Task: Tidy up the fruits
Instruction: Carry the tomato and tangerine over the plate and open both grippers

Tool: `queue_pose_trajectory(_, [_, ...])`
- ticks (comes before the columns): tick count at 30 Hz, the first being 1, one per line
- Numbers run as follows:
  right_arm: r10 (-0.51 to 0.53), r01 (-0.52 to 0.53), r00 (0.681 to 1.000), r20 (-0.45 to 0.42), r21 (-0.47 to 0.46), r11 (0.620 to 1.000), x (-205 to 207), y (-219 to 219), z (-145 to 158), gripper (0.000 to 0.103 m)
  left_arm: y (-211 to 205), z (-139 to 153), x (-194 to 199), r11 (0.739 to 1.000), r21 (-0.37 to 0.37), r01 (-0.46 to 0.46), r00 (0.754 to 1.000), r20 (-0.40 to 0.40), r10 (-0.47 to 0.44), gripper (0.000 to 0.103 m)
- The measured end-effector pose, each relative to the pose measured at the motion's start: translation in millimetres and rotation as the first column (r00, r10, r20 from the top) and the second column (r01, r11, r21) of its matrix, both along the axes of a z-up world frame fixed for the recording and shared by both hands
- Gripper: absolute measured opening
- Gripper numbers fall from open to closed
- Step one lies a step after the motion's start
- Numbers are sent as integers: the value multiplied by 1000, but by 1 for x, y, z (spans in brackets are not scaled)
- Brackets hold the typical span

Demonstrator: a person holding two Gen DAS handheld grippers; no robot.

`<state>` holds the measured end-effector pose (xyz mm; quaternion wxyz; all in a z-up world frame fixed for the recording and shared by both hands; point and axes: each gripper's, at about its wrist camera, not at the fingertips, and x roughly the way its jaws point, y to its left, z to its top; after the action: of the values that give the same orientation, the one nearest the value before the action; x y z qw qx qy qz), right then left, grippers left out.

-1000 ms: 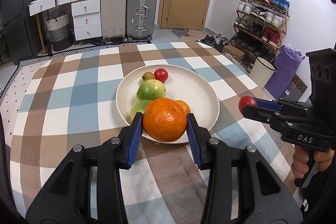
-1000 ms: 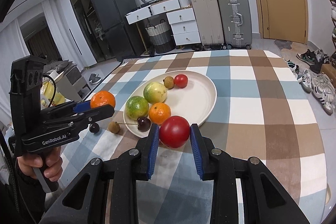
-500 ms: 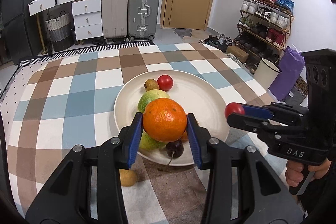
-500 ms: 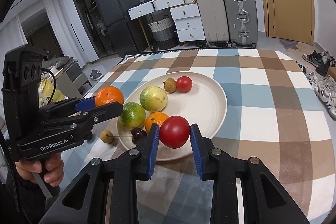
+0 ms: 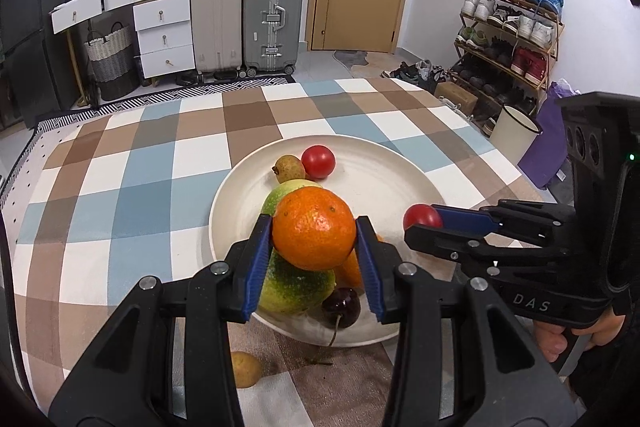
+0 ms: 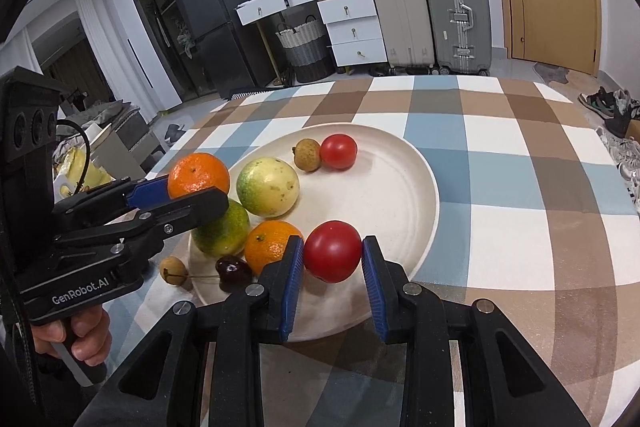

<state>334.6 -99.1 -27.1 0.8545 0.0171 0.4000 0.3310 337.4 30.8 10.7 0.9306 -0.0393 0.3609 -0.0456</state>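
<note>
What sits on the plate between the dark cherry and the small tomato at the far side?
In the right wrist view, between the dark cherry and the small tomato lie an orange and the pale green-yellow fruit on the plate.

The tablecloth (image 5: 120,195) is showing a check pattern of brown, blue and white squares, and the plate (image 5: 392,187) in the middle of the frame is looking cream-white. The left gripper (image 5: 315,251) and the right gripper (image 6: 333,279) are both black with blue pads, and they are gripping a bright orange mandarin (image 5: 314,227) and a red tomato (image 6: 333,251). On the plate a dark red cherry (image 6: 233,271) is lying beside a green fruit (image 6: 222,231) with yellow patches.
</note>
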Motion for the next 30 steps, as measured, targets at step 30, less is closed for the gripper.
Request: queue_pose_trajectory(30, [-64,63,997,40,26,998,-6,-15,14,54,13,14,-29,998,-52,-30,999,37,32,77])
